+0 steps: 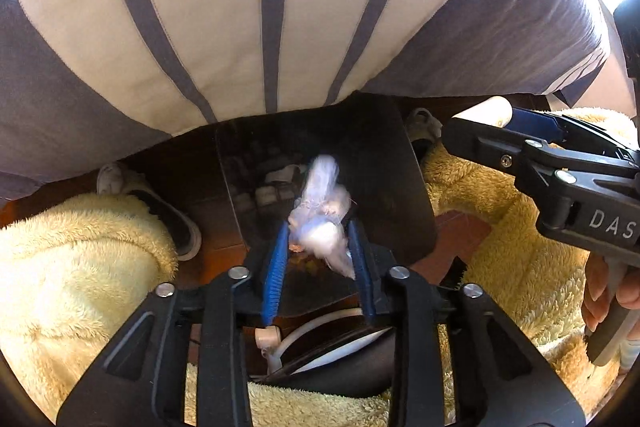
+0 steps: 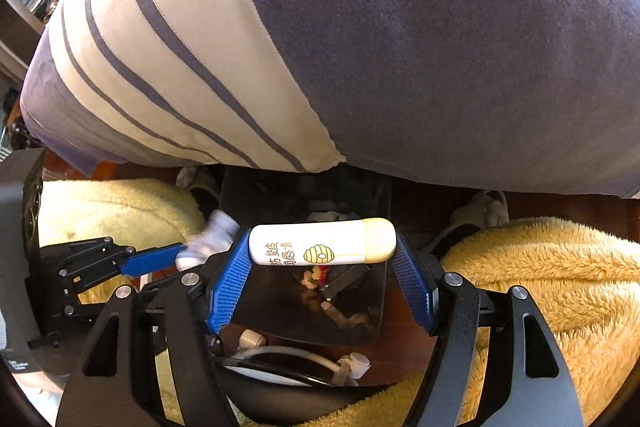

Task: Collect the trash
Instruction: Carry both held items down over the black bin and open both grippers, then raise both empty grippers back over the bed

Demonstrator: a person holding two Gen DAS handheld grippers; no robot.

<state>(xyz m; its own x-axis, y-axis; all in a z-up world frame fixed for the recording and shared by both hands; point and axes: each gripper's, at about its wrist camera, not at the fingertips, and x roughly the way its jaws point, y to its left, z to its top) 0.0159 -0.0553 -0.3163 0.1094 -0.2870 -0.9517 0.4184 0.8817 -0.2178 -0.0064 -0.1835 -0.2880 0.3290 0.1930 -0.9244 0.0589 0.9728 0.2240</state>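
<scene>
My left gripper (image 1: 320, 239) is shut on a crumpled clear plastic wrapper (image 1: 322, 223) and holds it above a dark bin (image 1: 384, 163) between the person's knees. In the right wrist view the left gripper (image 2: 188, 255) comes in from the left with the wrapper (image 2: 212, 237). My right gripper (image 2: 322, 251) is shut on a white tube with a cream cap (image 2: 322, 242), held crosswise over the same bin (image 2: 280, 291), which has scraps inside. In the left wrist view the right gripper (image 1: 480, 131) enters at right with the tube's end (image 1: 490, 111) showing.
The person's striped shirt (image 1: 240, 7) fills the top of both views. Yellow fleece legs (image 1: 72, 267) (image 2: 540, 287) flank the bin. Slippered feet (image 1: 160, 203) stand on the brown floor. A white cable with plugs (image 2: 256, 341) lies on a dark object below the grippers.
</scene>
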